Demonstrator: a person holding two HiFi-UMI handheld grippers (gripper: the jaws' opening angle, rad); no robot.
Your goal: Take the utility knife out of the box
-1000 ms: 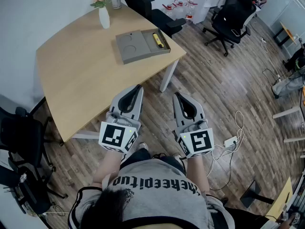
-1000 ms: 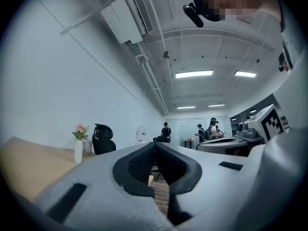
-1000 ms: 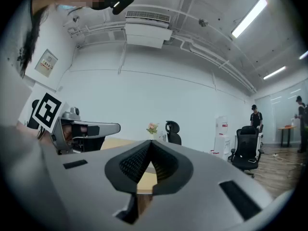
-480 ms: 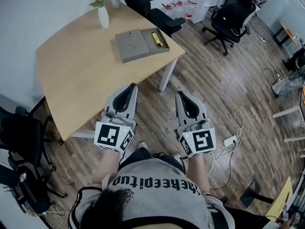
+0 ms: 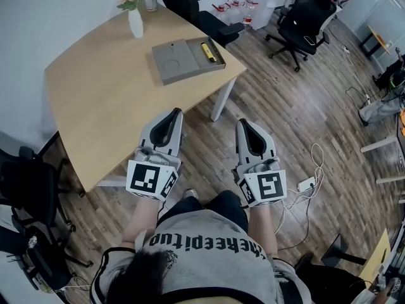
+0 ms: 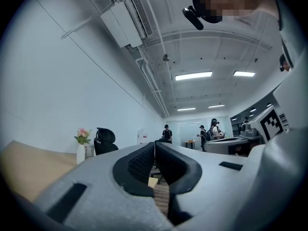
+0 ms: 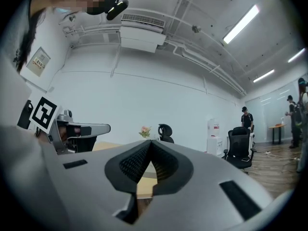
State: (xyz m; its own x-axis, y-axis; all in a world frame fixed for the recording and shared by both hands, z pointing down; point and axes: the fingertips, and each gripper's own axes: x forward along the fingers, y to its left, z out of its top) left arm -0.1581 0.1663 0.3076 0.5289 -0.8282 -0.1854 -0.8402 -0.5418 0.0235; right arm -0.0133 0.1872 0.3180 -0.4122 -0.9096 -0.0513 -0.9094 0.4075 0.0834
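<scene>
A grey box (image 5: 187, 60) lies on the far right corner of the wooden table (image 5: 101, 100). A yellow utility knife (image 5: 207, 52) rests in its right-hand slot. My left gripper (image 5: 175, 113) hangs at the table's near edge, well short of the box, shut with nothing in it. My right gripper (image 5: 244, 125) hovers over the wooden floor beside it, also shut and empty. In the left gripper view the left gripper (image 6: 154, 144) shows its tips touching. In the right gripper view the right gripper (image 7: 150, 142) shows the same.
A white vase with flowers (image 5: 135, 19) and a glass stand at the table's far edge. Black office chairs (image 5: 297, 18) stand beyond the table and at the left (image 5: 31, 189). A power strip with cables (image 5: 306, 184) lies on the floor at the right.
The left gripper has drifted slightly left and back toward the person. The right gripper has barely shifted. Both have stayed shut.
</scene>
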